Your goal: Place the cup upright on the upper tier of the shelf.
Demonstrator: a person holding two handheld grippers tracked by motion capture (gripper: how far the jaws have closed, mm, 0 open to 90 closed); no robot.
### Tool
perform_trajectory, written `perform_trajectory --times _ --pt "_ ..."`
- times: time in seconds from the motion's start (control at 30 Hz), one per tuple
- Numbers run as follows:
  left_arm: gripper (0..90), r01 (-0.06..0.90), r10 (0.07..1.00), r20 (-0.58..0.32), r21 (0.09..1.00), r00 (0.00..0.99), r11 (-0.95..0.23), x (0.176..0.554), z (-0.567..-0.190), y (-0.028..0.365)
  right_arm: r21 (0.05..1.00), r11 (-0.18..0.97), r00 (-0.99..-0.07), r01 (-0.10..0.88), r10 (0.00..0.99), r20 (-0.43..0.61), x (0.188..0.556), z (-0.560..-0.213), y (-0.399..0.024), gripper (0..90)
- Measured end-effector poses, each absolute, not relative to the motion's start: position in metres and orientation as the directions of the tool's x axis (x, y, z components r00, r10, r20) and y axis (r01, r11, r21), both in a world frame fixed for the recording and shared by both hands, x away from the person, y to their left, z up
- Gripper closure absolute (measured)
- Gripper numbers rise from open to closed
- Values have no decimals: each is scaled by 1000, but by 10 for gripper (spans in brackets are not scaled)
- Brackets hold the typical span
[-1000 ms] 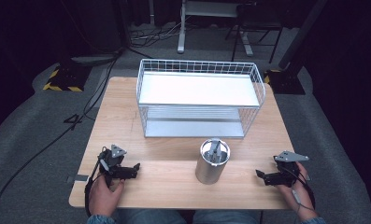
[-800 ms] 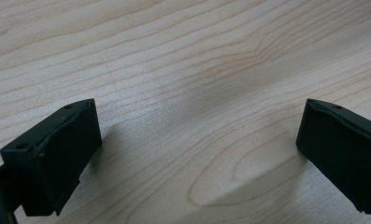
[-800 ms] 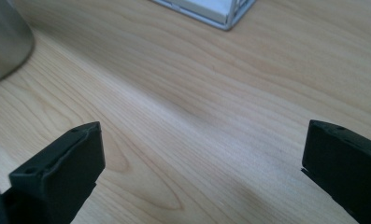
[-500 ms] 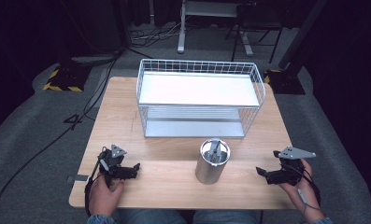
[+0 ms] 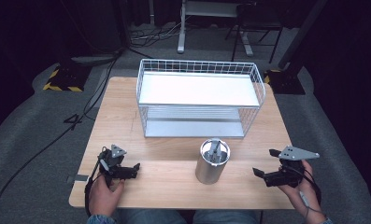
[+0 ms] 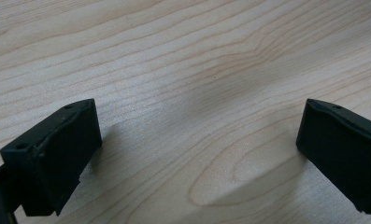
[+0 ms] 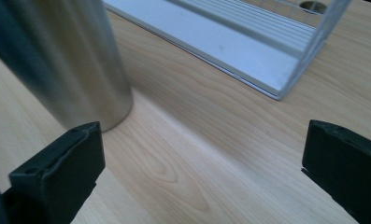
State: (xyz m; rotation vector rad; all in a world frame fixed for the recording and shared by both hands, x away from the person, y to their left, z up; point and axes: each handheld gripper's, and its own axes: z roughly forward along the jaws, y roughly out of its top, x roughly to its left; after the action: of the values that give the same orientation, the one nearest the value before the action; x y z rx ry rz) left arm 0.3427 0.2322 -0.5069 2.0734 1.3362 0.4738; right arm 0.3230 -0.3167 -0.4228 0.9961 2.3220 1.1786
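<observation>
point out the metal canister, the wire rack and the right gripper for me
canister (image 5: pixel 210 173), high view, on its steel side wall
rack (image 5: pixel 199 66), high view, on its back top rim
right gripper (image 5: pixel 260 173), high view, midway between its open jaws

Through the right gripper view I see my right gripper (image 7: pixel 202 172) with its two black jaws spread wide, nothing between them but bare wooden table (image 7: pixel 192 140). A steel canister (image 7: pixel 61 60) stands upright just beyond the left-hand jaw, close to it. Farther from the canister, toward the upper right, sits the wire rack (image 7: pixel 248 42), its white bottom shelf resting on the table.
</observation>
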Motion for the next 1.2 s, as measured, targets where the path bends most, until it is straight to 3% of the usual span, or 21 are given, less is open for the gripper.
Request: perform_trajectory --times 0.5,1.2 --pt "5 683 905 -32 668 424 -297 343 -507 232 841 424 -791 337 611 9 306 -405 -280 0" --pt "5 683 905 -32 668 424 -296 343 -507 232 850 442 -863 287 505 29 307 -407 -237 0"
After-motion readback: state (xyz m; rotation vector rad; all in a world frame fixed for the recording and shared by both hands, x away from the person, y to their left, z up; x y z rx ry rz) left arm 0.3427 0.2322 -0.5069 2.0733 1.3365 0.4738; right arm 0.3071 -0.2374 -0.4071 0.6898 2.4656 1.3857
